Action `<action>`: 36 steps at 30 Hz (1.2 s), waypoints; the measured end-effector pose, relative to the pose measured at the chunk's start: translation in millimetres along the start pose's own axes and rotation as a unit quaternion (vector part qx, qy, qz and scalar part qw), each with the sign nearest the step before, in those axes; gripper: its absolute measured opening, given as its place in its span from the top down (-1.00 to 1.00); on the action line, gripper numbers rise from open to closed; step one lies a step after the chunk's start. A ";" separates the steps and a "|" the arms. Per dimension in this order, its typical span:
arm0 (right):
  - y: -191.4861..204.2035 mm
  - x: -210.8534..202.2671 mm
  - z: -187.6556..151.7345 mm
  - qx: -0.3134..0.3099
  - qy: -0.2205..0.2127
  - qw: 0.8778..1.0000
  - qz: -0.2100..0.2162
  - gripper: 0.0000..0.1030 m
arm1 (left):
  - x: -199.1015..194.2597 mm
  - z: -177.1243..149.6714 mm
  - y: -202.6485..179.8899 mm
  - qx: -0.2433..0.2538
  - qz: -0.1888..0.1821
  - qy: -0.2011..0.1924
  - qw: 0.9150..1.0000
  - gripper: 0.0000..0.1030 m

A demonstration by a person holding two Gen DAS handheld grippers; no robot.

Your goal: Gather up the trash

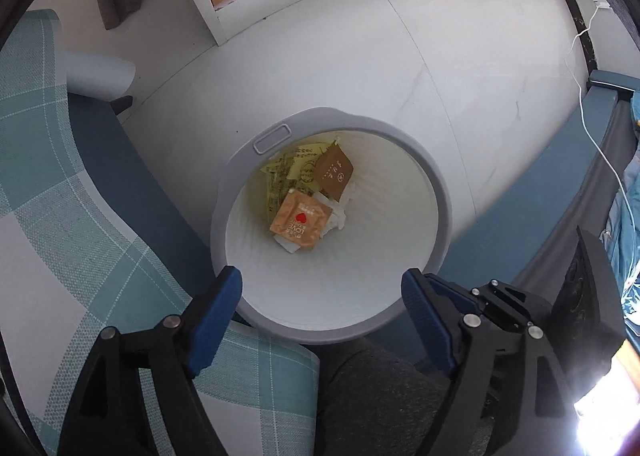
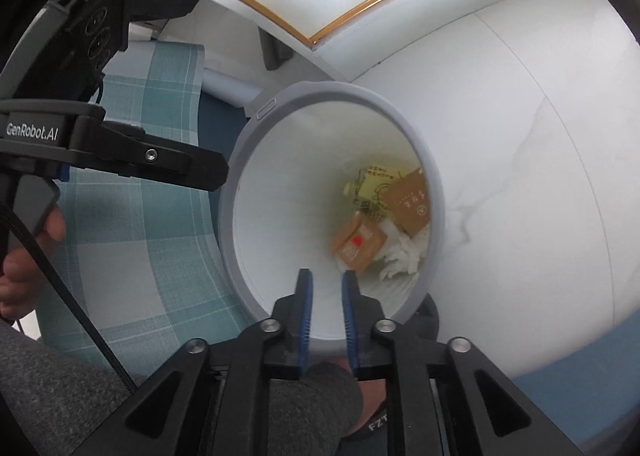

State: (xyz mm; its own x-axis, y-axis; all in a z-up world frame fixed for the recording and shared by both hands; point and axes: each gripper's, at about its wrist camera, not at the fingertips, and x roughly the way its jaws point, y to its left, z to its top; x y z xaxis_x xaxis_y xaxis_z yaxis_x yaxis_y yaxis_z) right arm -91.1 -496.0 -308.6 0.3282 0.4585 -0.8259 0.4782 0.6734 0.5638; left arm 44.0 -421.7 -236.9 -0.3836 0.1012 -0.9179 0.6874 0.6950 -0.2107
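A round bin with a grey rim [image 1: 443, 195] and white inside stands on the floor. At its bottom lie an orange packet with a red heart [image 1: 300, 221], a brown packet [image 1: 334, 175], yellow wrappers [image 1: 296, 169] and white tissue [image 1: 338, 213]. My left gripper [image 1: 322, 278] hangs over the bin's near rim, open wide, nothing between its blue pads. My right gripper [image 2: 327, 276] points into the same bin [image 2: 226, 223], open by a narrow gap that holds nothing. Below it lie the orange packet [image 2: 358, 244], brown packet [image 2: 412, 203] and tissue [image 2: 400, 260].
A teal checked cushion [image 1: 80, 215] lies left of the bin, touching it. A grey trouser leg [image 1: 380, 396] is at the near side. A white cable [image 1: 600, 159] runs along blue furniture on the right. A hand [image 2: 24, 256] grips the other tool's handle.
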 end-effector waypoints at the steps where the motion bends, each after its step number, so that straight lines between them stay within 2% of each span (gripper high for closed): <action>1: -0.6 -2.9 -0.3 0.002 -0.003 1.000 -0.001 0.57 | -1.5 -1.9 -0.6 0.004 0.008 -0.004 1.000 -0.55; 4: -1.7 -9.8 -0.5 0.005 -0.007 1.000 -0.005 0.42 | -7.9 -7.1 -3.4 0.009 0.015 -0.023 1.000 -0.55; 8: 0.0 -17.0 0.1 0.008 -0.015 1.000 -0.010 0.34 | -24.5 -16.3 -1.2 0.015 0.023 -0.063 0.998 -0.55; 11: -1.4 -27.4 0.4 0.011 -0.023 1.000 -0.010 0.26 | -39.3 -23.3 0.7 0.014 0.036 -0.096 0.995 -0.58; 16: 4.4 -40.6 5.0 0.013 -0.039 0.999 -0.013 0.00 | -62.2 -36.4 1.7 0.010 0.040 -0.147 0.988 -0.64; 25: 22.5 -73.8 7.1 0.018 -0.058 0.998 -0.015 -0.31 | -109.8 -63.4 6.9 -0.002 0.036 -0.237 0.971 -0.64; 28: 31.4 -88.3 8.7 0.020 -0.065 0.997 -0.019 -0.47 | -128.9 -76.5 0.8 0.012 0.065 -0.267 0.961 -0.64; 30: 35.0 -96.9 9.7 0.023 -0.070 0.997 -0.022 -0.53 | -136.7 -83.9 1.0 0.009 0.065 -0.281 0.957 -0.64; 33: 42.3 -109.4 8.7 0.028 -0.076 0.997 -0.017 -0.59 | -145.9 -91.1 7.1 0.000 0.042 -0.290 0.956 -0.64; 36: 49.3 -119.2 6.2 0.024 -0.083 0.996 -0.034 -0.68 | -149.5 -95.4 6.4 0.001 0.049 -0.291 0.955 -0.64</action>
State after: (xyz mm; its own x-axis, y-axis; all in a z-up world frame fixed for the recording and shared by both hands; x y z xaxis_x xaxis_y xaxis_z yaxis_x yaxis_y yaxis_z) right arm -101.5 -521.0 -182.3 0.4219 0.3088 -0.8524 0.5404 0.6693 0.5099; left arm 46.9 -364.5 -69.0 0.0902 -0.2484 -0.9644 0.7036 0.7013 -0.1148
